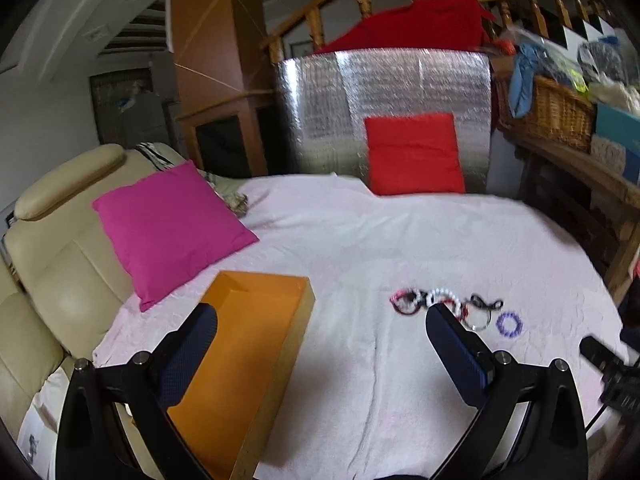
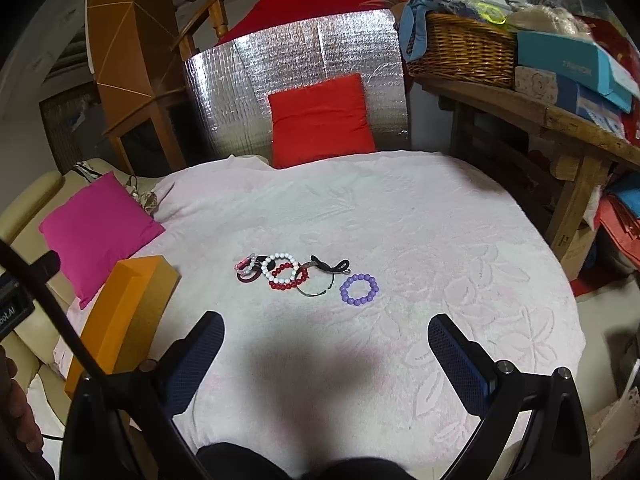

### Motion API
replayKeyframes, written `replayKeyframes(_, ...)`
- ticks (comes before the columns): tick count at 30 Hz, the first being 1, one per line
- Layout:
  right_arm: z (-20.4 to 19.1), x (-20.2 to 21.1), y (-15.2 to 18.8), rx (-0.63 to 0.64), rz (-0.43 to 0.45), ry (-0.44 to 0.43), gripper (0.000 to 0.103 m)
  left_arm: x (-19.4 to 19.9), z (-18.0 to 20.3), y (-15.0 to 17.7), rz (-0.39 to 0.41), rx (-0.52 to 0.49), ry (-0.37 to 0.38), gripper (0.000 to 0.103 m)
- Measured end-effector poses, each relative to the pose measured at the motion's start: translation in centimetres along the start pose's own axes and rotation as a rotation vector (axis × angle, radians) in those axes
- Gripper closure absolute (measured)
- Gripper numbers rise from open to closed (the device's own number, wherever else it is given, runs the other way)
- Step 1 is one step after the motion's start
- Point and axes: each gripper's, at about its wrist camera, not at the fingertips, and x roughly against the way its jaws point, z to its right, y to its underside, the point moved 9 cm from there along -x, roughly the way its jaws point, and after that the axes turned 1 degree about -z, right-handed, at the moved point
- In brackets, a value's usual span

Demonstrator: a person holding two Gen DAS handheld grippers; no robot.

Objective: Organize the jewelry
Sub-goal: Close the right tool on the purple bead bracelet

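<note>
A cluster of bracelets lies on the white blanket (image 2: 400, 220): a purple bead bracelet (image 2: 359, 289), a white bead bracelet (image 2: 280, 270), a red bead bracelet (image 2: 289, 277), a thin metal bangle (image 2: 316, 285), a black band (image 2: 330, 266) and a pink one (image 2: 245, 265). The cluster also shows in the left wrist view (image 1: 448, 306). An open orange box (image 1: 240, 360) lies at the left, empty; it also shows in the right wrist view (image 2: 120, 312). My left gripper (image 1: 320, 320) is open above the box's right edge. My right gripper (image 2: 326, 328) is open, just short of the bracelets.
A pink pillow (image 1: 168, 232) lies behind the box on a cream sofa (image 1: 52, 264). A red pillow (image 2: 320, 120) leans on a silver foil panel (image 2: 296, 64) at the back. A wooden table (image 2: 560, 120) with a wicker basket (image 2: 464, 52) and boxes stands at the right.
</note>
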Motion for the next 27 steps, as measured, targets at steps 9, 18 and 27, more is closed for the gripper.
replayKeyframes(9,2.7,-7.2,-0.3,-0.058,-0.088,-0.063,0.002,-8.2,1.6,3.6,-0.171,-0.075,0.092,0.0)
replayKeyframes(18,3.6,-16.5,-1.3,-0.178,-0.17,-0.096,0.034,-13.3,4.1,5.3,-0.28,-0.057,0.178,0.0)
replayKeyframes(27,3.6,-23.1,-2.7,-0.304,-0.27,-0.234,0.053,-15.6,7.0,4.6,-0.308,-0.072,0.272,0.0)
